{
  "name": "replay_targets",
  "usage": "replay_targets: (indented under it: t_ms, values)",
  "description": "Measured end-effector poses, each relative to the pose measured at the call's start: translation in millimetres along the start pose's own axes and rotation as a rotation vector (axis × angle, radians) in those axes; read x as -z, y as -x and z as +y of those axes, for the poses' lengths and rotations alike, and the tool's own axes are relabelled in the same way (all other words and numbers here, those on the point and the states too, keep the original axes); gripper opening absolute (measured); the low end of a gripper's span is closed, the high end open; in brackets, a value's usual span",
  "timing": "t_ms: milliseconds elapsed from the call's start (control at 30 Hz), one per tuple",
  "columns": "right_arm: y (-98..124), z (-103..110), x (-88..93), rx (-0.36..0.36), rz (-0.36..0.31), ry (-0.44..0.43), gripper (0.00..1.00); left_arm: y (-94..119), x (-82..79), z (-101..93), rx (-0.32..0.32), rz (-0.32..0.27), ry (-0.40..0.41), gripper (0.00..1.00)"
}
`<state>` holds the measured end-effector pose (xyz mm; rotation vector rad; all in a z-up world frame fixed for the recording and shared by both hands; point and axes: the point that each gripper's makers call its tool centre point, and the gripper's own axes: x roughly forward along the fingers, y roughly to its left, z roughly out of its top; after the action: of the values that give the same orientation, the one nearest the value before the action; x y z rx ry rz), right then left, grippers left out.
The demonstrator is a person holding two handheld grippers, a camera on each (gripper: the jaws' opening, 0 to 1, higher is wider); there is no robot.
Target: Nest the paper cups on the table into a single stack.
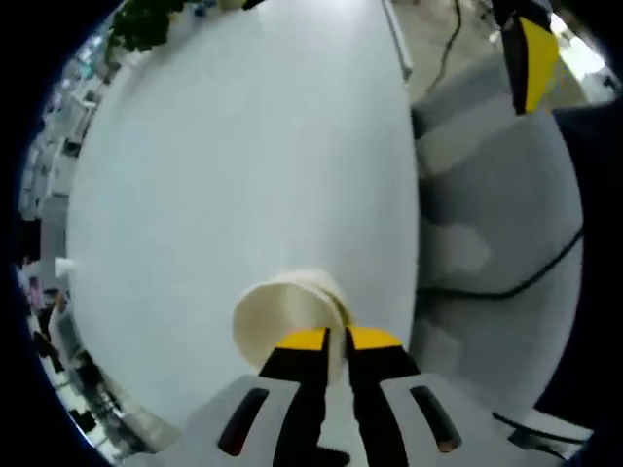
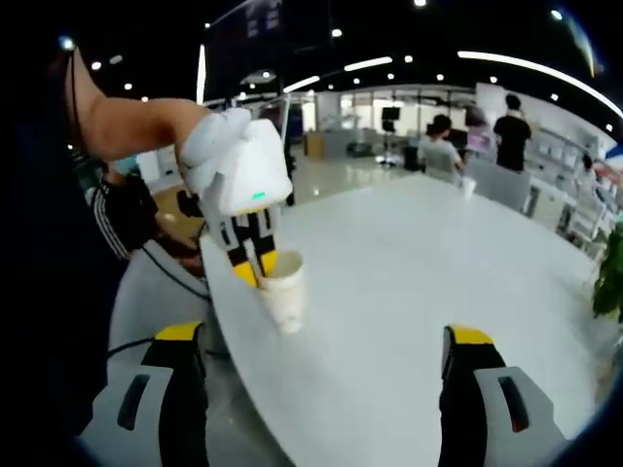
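Note:
A cream paper cup (image 1: 287, 321) hangs above the white table (image 1: 234, 165), its rim pinched between the yellow-tipped jaws of my left gripper (image 1: 337, 340), which is shut on it. It looks like nested cups, with a second rim behind the first. In the right gripper view the same cup (image 2: 283, 289) hangs just above the table (image 2: 409, 282) under the left gripper (image 2: 255, 267), held by a person's hand. My right gripper (image 2: 326, 360) stands open, wide apart, with nothing between its jaws, short of the cup.
The table's edge (image 1: 414, 195) runs beside grey chairs (image 1: 487, 185) and a black cable (image 1: 516, 282). A small white cup (image 2: 469, 185) stands far back on the table. People stand in the background (image 2: 506, 126). A plant (image 2: 608, 268) is at the right.

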<state>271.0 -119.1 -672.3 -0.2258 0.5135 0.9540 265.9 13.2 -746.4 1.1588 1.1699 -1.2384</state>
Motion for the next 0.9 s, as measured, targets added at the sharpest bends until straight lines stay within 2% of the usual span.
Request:
replay_targets:
  t_ms: [133,200,267,433,633,667,700,800,900]
  values:
    - [-1.8,0.1,-1.9,-0.003,-0.001,0.003,0.99,1.4,-2.3,0.1,-0.008,-0.028,0.007,0.18]
    - [-2.5,0.8,-3.2,-0.005,-0.001,0.004,0.99,1.1,-2.9,-2.0,0.003,-0.041,0.019,0.29]
    - [-3.1,0.8,-3.7,-0.006,0.000,0.008,0.99,2.4,-5.7,-0.3,-0.013,-0.070,0.016,0.39]
    - [-3.2,-1.3,-5.7,-0.005,-0.003,0.007,0.99,10.7,-12.3,5.7,-0.034,-0.144,0.026,0.55]
    - [-3.4,-4.9,-8.0,0.009,-0.011,0.007,1.00,31.8,-24.5,17.4,-0.063,-0.310,0.091,0.77]
    - [-3.5,-6.3,-9.4,0.014,-0.018,0.004,1.00,37.4,-29.7,23.9,-0.090,-0.378,0.094,0.84]
    - [-3.6,-7.9,-10.5,0.019,-0.022,0.003,1.00,40.5,-32.3,27.4,-0.103,-0.418,0.101,0.89]
    - [-3.5,-16.0,-14.4,0.055,-0.039,0.013,1.00,47.5,-24.5,36.3,-0.113,-0.472,0.195,0.97]
    - [-1.6,-26.1,-21.1,0.093,-0.082,-0.013,1.00,60.2,-21.1,51.1,-0.162,-0.598,0.291,1.00]
